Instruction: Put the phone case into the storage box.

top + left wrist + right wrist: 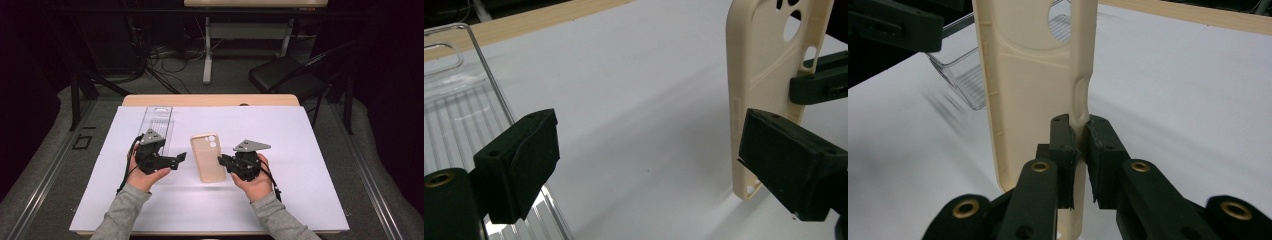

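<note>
A cream phone case [209,157], smooth matte plastic with rounded corners and round camera cut-outs near its far end, is the landmark here; it sits near the middle of the white sheet [300,150] that covers the wooden bench [210,100]. The right claw [222,161] comes at the case from its right side, and in the right gripper view its two ribbed black pads are pinched tight on the case's thin side wall [1080,107], just below a shallow button notch. The left claw [181,157] stands just left of the case with its jaws spread wide and nothing gripped; in the left gripper view one blocky black pad [789,167] sits close against the case's edge [764,75], though whether it touches I cannot tell, and the other pad [521,160] is well away over a clear tray. That tray [157,122], transparent hard plastic with a ribbed floor and a long rectangular outline, lies left of the case and beyond it. Grey sleeves [122,212] cover both forearms.
</note>
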The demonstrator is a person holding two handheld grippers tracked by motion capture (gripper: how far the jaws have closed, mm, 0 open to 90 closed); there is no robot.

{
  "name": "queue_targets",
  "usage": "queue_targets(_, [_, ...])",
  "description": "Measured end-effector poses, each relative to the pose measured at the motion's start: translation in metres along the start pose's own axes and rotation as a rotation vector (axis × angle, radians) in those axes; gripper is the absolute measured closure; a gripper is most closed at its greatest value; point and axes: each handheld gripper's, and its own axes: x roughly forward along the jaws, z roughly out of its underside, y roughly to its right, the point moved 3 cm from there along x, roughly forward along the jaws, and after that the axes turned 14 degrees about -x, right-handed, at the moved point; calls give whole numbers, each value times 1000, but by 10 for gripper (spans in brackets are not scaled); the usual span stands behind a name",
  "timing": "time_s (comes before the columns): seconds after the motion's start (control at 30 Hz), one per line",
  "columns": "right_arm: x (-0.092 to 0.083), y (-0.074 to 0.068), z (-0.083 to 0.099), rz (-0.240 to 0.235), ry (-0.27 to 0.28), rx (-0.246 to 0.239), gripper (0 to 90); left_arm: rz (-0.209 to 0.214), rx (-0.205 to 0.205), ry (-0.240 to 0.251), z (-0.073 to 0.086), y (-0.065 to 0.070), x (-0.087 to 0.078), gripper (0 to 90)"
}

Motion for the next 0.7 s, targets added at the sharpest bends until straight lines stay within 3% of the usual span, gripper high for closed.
queue_targets(0.27, [0, -6, 0, -5, 4, 3, 825, -38, 44, 20, -5, 7, -13, 104])
queue_targets(0.47, [2, -15, 1, -11, -4, -8, 825, -34, 85, 52, -7, 17, -21, 150])
queue_targets(0.7, [4, -22, 0, -19, 4, -15, 825, -27, 110, 56, -8, 24, -25, 156])
